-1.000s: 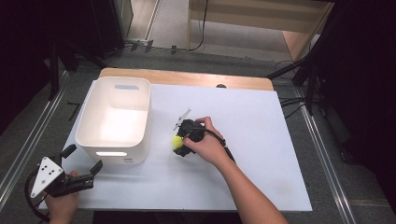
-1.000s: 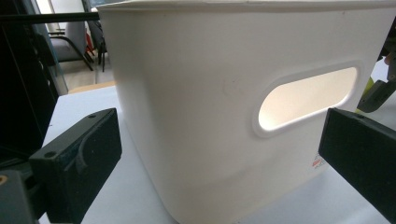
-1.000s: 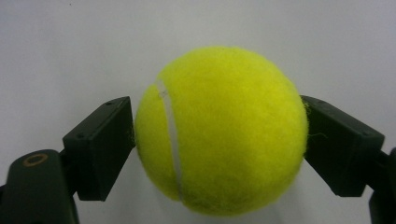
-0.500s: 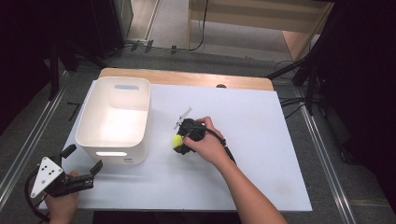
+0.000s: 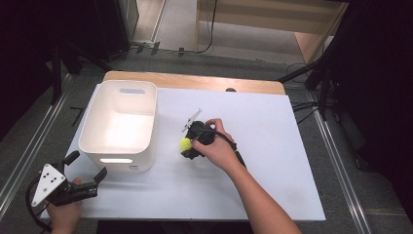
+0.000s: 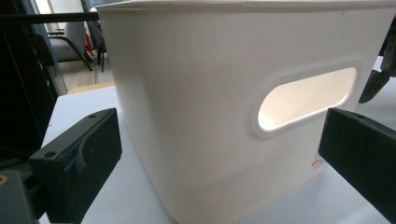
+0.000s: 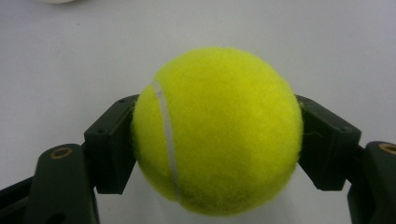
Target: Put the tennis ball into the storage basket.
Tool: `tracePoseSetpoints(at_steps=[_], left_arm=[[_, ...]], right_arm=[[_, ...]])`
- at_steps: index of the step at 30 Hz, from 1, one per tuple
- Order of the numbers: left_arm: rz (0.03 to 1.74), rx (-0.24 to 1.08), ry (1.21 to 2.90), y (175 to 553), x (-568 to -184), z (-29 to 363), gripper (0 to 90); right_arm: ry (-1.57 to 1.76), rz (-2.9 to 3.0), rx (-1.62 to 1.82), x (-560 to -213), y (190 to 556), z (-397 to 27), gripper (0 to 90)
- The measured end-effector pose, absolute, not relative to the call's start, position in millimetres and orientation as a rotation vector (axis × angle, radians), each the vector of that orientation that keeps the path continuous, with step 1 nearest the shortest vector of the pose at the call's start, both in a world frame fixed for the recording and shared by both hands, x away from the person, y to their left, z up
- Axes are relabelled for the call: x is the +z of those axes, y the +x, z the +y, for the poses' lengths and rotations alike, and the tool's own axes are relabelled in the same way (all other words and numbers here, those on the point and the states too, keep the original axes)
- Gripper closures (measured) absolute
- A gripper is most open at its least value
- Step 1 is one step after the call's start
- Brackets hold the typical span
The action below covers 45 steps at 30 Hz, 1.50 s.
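pinching tennis ball [image 7: 217, 130] in right gripper [image 5: 187, 146], left gripper [image 5: 85, 173] spread beside white bin [image 5: 119, 126]

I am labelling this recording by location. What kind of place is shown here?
Probably a lab or workshop test bench, not a home. A white-covered table stands between metal frame rails, cables run over the grey floor behind it, and the person works with hand-held tools, such as the right tool.

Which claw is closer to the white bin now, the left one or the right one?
Left. The left claw sits open just in front of the white bin, facing its handle slot. The right claw is off to the bin's side, shut on the tennis ball.
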<state>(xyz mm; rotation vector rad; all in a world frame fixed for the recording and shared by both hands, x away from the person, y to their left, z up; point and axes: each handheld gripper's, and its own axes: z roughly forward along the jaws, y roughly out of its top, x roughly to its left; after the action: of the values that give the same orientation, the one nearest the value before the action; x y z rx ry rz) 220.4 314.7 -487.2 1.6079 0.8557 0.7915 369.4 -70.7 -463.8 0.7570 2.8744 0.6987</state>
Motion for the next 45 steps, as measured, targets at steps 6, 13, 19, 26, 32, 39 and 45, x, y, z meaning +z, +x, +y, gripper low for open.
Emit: tracePoseSetpoints(at_steps=[6,13,19,26,32,39,45], left_arm=[[0.858,0.792,1.609,220,-487,315,0.0],[0.857,0.792,1.609,220,-487,315,0.0],[0.858,0.791,1.608,220,-487,315,0.0],[0.858,0.792,1.609,220,-487,315,0.0],[0.858,0.792,1.609,221,-487,315,0.0],[0.863,0.791,1.620,220,-486,316,0.0],[0.857,0.793,1.609,220,-487,315,0.0]], right_arm=[[0.750,2.890,0.722,-455,371,-70,22.2],[0.751,2.893,0.721,-447,371,-69,22.2],[0.732,2.890,0.728,-438,372,-67,22.3],[0.701,2.896,0.725,-428,373,-64,22.4],[0.676,2.893,0.726,-418,373,-61,22.4],[0.659,2.893,0.752,-407,374,-58,22.5],[0.647,2.899,0.770,-399,374,-55,22.5]])
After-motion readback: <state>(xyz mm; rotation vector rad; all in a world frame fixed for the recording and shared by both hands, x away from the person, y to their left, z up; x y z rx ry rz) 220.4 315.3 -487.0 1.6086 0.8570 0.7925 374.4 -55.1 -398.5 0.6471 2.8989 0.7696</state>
